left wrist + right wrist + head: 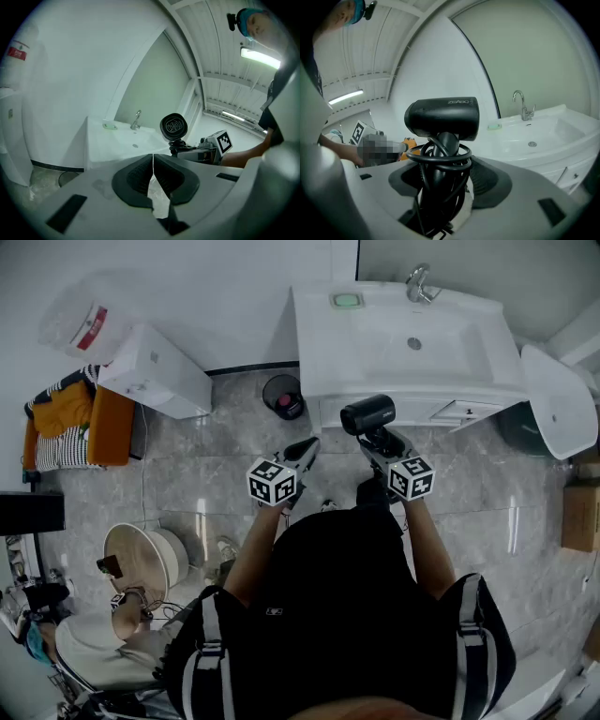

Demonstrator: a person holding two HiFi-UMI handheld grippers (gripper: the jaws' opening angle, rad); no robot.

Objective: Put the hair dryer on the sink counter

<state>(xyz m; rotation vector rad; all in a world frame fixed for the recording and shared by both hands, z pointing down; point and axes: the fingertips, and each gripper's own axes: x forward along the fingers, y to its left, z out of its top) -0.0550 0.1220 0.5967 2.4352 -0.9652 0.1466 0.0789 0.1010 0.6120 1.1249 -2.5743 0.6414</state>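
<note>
A black hair dryer (367, 414) (441, 117) (174, 126) stands upright in my right gripper (375, 440) (440, 183), which is shut on its handle with the cord coiled round it. It hangs just in front of the white sink counter (319, 343) (543, 140) (101, 140), near its front edge. My left gripper (305, 454) (153, 176) is shut and holds nothing, a little left of the dryer and short of the counter. The basin has a chrome tap (419, 282) (520, 104) and a green soap dish (346, 300).
A small black bin (283, 395) stands on the tiled floor left of the vanity. A white cabinet (155, 371) and orange clothes (84, 423) lie at the left. A white toilet lid (561, 399) is at the right, and a round stool (141, 559) at lower left.
</note>
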